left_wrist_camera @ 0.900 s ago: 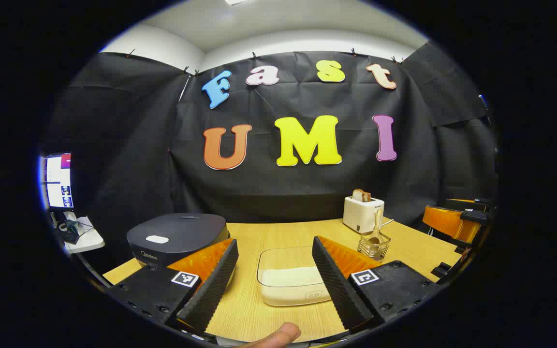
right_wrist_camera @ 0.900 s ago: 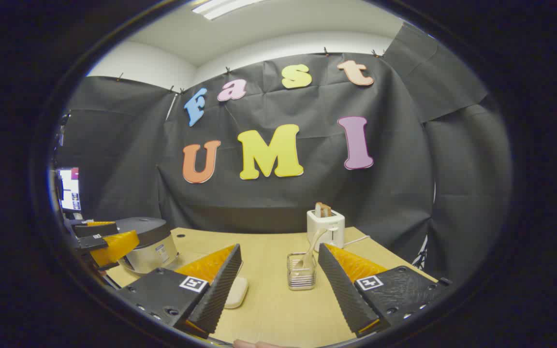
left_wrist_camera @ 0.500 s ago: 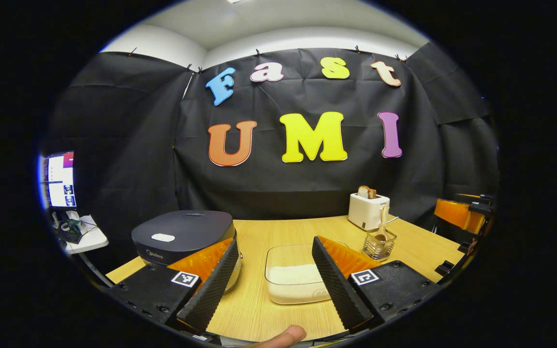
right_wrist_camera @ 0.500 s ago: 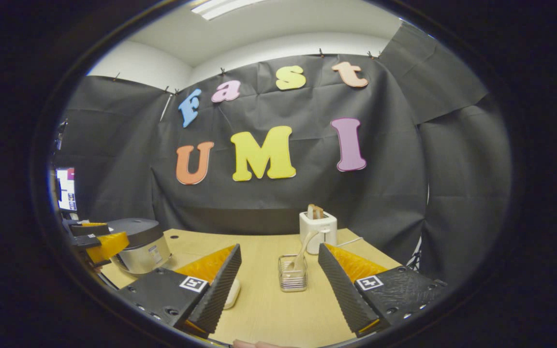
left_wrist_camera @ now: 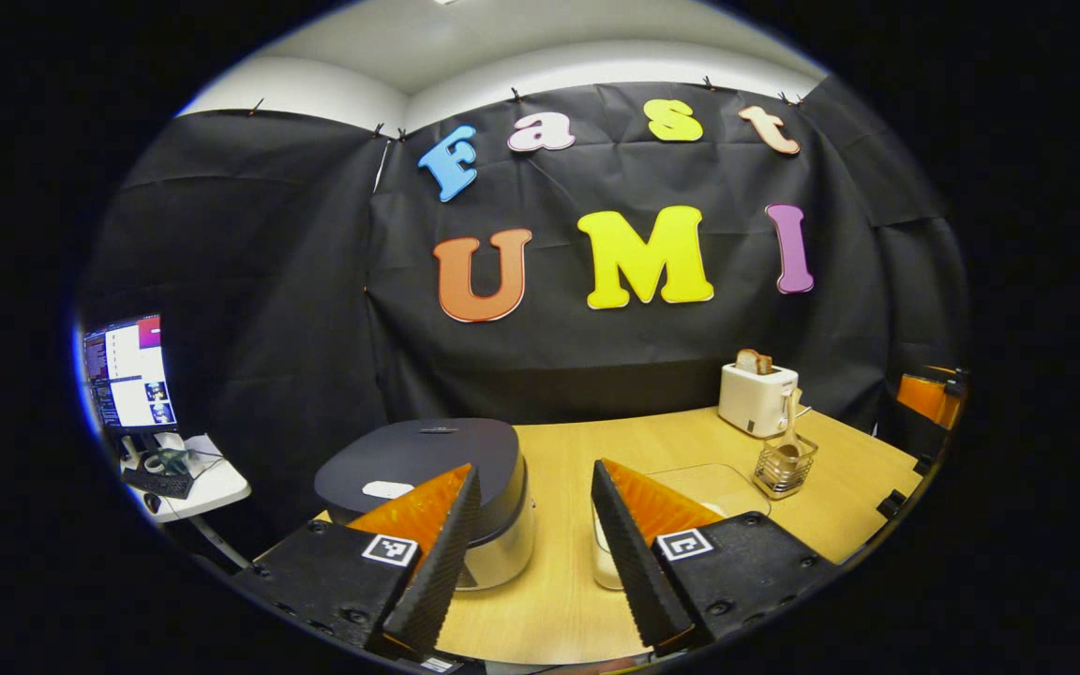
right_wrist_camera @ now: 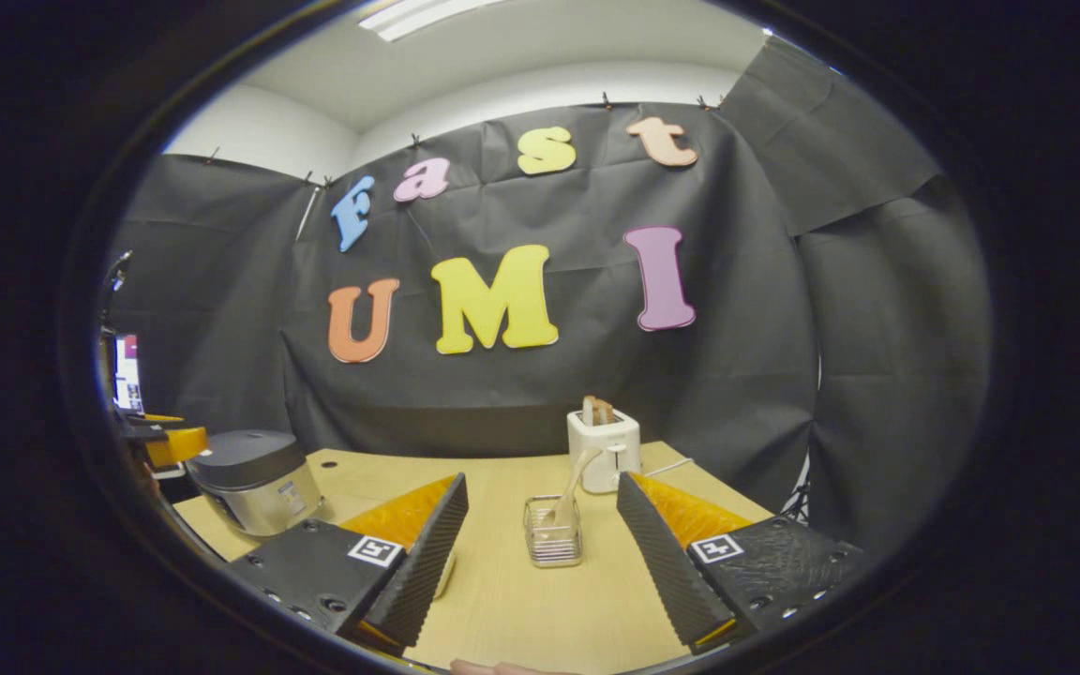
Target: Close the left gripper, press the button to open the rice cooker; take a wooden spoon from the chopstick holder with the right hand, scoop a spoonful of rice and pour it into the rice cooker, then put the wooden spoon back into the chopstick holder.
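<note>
Left gripper (left_wrist_camera: 526,553) swung leftward since earlier frame, jaws narrowed but empty, aimed near rice cooker (left_wrist_camera: 427,469), lid shut. Right gripper (right_wrist_camera: 540,562) held wide, empty, lined up on wooden spoon (right_wrist_camera: 566,487) in chopstick holder (right_wrist_camera: 551,532).

— What am I seeing on the wooden table (left_wrist_camera: 559,600) from the left gripper view?

— I'm seeing the rice cooker (left_wrist_camera: 442,487) sitting lower left of centre with its lid shut, a clear container (left_wrist_camera: 699,487) lying just right of it, and the chopstick holder (left_wrist_camera: 784,469) standing at right, near the toaster (left_wrist_camera: 756,398).

— In the right gripper view I'm finding the holder at centre, toaster behind.
</note>
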`<state>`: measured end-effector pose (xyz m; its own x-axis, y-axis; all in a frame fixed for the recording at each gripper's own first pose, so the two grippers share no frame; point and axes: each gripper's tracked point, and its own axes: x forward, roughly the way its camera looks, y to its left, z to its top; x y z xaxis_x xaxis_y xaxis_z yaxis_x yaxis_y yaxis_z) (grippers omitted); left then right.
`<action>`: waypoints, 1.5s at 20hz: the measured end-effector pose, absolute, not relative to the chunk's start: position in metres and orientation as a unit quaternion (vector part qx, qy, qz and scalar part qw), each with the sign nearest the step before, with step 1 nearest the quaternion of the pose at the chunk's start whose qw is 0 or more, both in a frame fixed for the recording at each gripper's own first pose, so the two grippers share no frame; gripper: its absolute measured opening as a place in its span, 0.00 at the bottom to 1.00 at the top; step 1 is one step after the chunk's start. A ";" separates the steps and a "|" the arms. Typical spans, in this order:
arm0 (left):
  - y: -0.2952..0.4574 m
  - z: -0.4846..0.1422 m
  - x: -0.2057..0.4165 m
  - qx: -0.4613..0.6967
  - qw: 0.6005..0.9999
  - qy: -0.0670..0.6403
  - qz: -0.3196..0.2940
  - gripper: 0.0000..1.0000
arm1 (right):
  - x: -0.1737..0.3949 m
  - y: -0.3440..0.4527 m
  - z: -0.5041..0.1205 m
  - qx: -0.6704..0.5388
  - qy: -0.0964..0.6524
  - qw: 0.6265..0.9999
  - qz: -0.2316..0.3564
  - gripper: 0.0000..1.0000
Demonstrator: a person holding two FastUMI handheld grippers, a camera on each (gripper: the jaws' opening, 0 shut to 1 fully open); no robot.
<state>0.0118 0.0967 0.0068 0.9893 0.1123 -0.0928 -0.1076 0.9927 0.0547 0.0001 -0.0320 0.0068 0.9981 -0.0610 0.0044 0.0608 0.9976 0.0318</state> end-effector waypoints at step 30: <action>0.204 -0.065 0.044 -0.013 0.957 0.281 0.064 0.03 | -0.001 -0.036 0.005 0.015 0.005 0.999 -0.037 0.96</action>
<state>0.0437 0.2037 -0.0646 0.8336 0.1148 -0.5403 -0.1290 0.9916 0.0117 -0.0007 -0.0360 0.0046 0.9972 -0.0743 -0.0120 0.0746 0.9968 0.0297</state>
